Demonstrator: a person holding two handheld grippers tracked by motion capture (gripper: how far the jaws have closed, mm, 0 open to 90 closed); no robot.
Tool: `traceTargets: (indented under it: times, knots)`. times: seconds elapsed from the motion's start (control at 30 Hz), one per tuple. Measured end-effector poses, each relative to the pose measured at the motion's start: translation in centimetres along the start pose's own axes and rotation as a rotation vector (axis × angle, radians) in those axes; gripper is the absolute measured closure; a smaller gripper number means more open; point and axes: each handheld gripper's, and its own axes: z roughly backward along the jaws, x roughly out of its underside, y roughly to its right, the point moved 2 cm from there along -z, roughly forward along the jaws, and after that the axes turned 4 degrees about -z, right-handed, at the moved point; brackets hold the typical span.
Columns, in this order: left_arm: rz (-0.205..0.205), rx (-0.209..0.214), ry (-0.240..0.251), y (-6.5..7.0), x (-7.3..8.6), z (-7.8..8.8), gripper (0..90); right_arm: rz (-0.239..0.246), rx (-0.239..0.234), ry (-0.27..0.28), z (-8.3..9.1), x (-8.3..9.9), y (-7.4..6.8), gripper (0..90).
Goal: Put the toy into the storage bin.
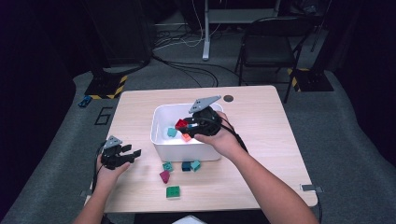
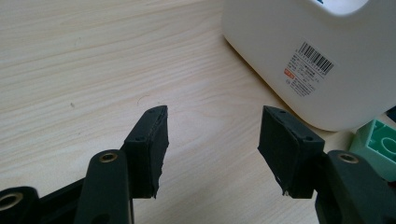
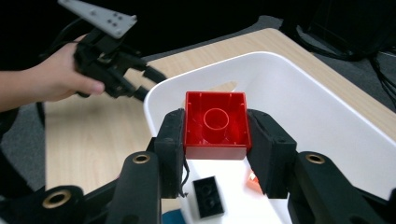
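Observation:
My right gripper (image 3: 215, 135) is shut on a red square brick (image 3: 215, 123), whose hollow underside faces the camera. It hangs over the white bin (image 3: 299, 102). From above, the right gripper (image 1: 187, 125) holds the red brick (image 1: 181, 123) above the white bin (image 1: 159, 135). Inside the bin lie a black brick (image 3: 208, 196) and an orange brick (image 3: 252, 181); the high view adds a teal brick (image 1: 172, 132) and the orange brick (image 1: 186, 137). My left gripper (image 2: 212, 140) is open over bare wood, left of the bin (image 2: 317, 65). In the high view the left gripper (image 1: 133, 154) rests low at the table's left.
In front of the bin lie loose bricks: two teal ones (image 1: 167, 166) (image 1: 195, 164), a dark blue one (image 1: 186, 166), a magenta one (image 1: 164, 176) and a green one (image 1: 173, 192). A teal brick (image 2: 378, 144) sits at the left gripper view's right edge. A chair (image 1: 271, 46) stands beyond the table.

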Motion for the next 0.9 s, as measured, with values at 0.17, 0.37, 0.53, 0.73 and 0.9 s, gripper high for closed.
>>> traceTargets:
  times: [0.17,0.37,0.53,0.73,0.9]
  knots:
    - [-0.002,0.006,-0.005,0.0,0.0,0.1,42.1,0.006,0.011,0.005,-2.0,-1.0,1.4,58.6]
    - [-0.002,0.01,-0.008,-0.1,-0.1,0.1,42.1,0.018,0.01,0.002,-4.7,-1.5,2.3,58.5]
    - [-0.001,0.011,-0.005,-0.1,-0.1,0.0,42.1,0.021,0.001,-0.015,-6.6,-1.5,3.0,58.5]
    - [-0.005,0.008,0.002,0.0,-0.1,-0.1,42.1,-0.004,-0.014,-0.03,-8.2,-1.3,4.1,58.5]
    - [0.0,0.012,-0.005,0.0,-0.1,0.0,42.2,-0.025,-0.024,-0.057,-9.3,-0.9,4.9,58.5]
